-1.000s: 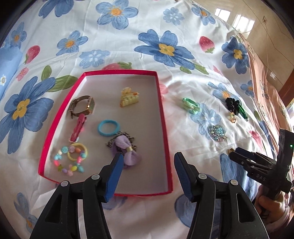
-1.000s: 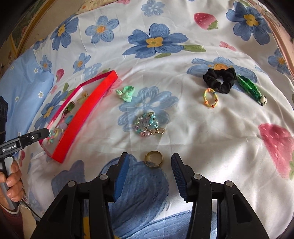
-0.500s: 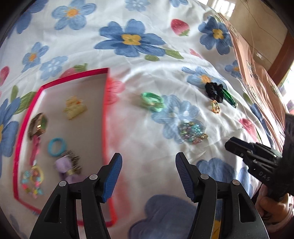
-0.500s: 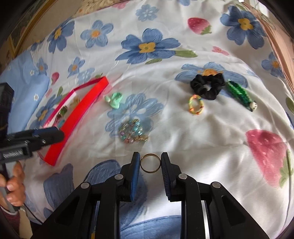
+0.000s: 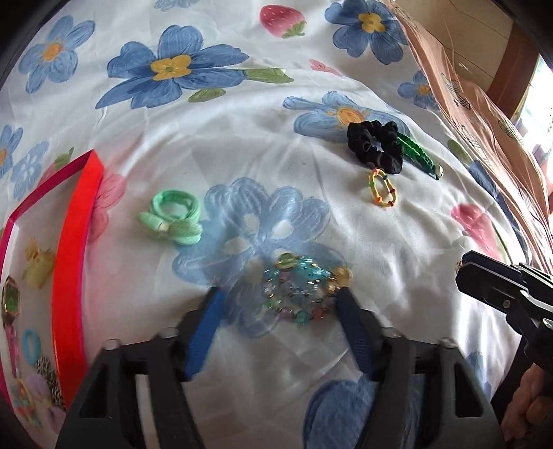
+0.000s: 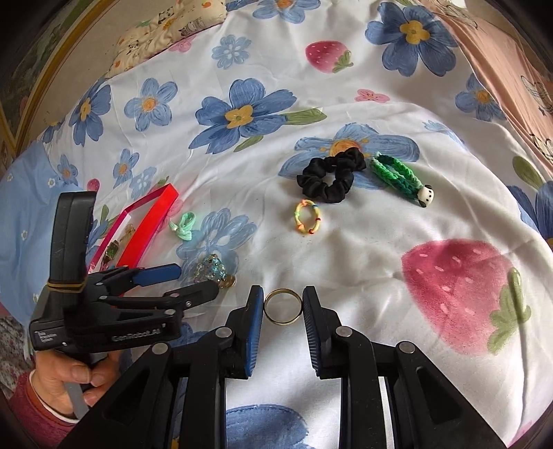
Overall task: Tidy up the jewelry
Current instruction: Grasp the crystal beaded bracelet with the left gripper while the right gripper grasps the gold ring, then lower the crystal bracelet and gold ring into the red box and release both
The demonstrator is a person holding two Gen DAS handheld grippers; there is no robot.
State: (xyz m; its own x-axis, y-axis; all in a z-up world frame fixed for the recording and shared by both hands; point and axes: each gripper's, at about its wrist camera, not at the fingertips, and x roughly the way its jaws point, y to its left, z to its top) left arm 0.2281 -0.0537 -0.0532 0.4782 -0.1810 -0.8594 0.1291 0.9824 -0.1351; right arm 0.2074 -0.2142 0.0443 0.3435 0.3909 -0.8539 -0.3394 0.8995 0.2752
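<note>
My right gripper (image 6: 282, 305) is shut on a gold ring (image 6: 282, 306), pads touching both its sides, just above the floral bedsheet. My left gripper (image 5: 278, 305) is open, its blue pads either side of a beaded bracelet (image 5: 302, 288) that lies on the sheet; the bracelet also shows in the right wrist view (image 6: 211, 268). The red tray (image 5: 71, 276) at the left holds a watch, clips and hair ties. Loose on the sheet lie a mint hair tie (image 5: 172, 216), a black scrunchie (image 5: 375, 146), a green braided clip (image 6: 397, 178) and a small yellow elastic (image 6: 307, 217).
The floral sheet (image 6: 345, 259) covers the whole bed. A peach blanket (image 5: 484, 114) lies along the right edge. A pillow (image 6: 166, 31) sits at the far end. The left hand gripper (image 6: 114, 300) is close to the left of my right gripper.
My left gripper swung right from over the red tray to straddle the beaded bracelet. My right gripper closed on the gold ring and stays shut on it.
</note>
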